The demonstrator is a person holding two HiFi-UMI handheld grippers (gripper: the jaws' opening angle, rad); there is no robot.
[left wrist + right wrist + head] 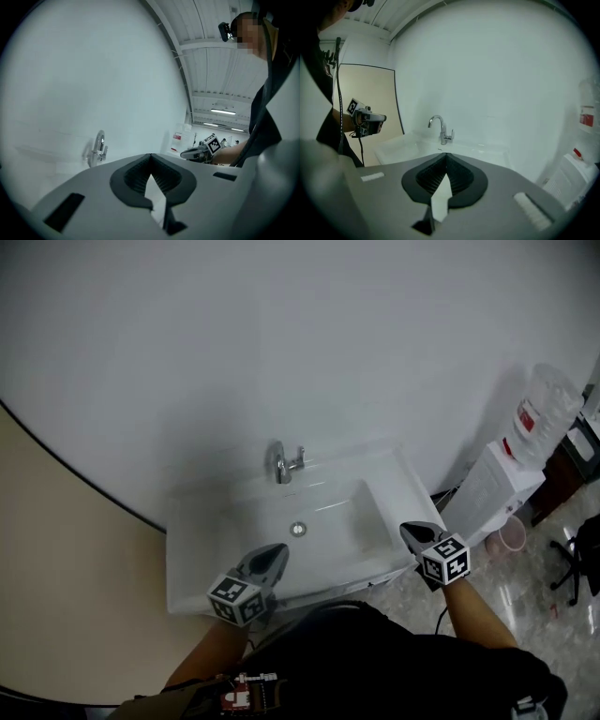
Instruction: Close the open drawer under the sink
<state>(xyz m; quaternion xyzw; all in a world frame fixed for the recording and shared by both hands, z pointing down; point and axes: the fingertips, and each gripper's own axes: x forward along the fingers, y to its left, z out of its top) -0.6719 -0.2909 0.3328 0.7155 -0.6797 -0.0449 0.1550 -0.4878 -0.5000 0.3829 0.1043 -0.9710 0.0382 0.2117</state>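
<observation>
**White wall, white sink, both tongs closed at the near rim**

White wall (281, 334) fills the far side of the room. A beige panel (56, 568) lies to its left and a glossy floor (525, 596) shows at the right.

Against the wall stands the white sink (202, 549), with a chrome faucet (284, 463) at its far rim and a drain in the middle of the bowl. Right of the sink we see a white water dispenser (492, 488) with a clear bottle (544, 413) on top.

We hold the left gripper (274, 557) over the sink's near-left part. The right gripper (412, 533) is over the sink's near-right corner, well apart from the left one. Both point toward the wall.

Each gripper's own view shows its jaws pressed together at the tips, with nothing between them. Neither touches the sink or the faucet as far as we can see.

The drawer belongs under the sink, below its near rim. From our head view the basin and our own dark torso (375, 662) cover that spot, so we cannot tell how far out the drawer stands.
</observation>
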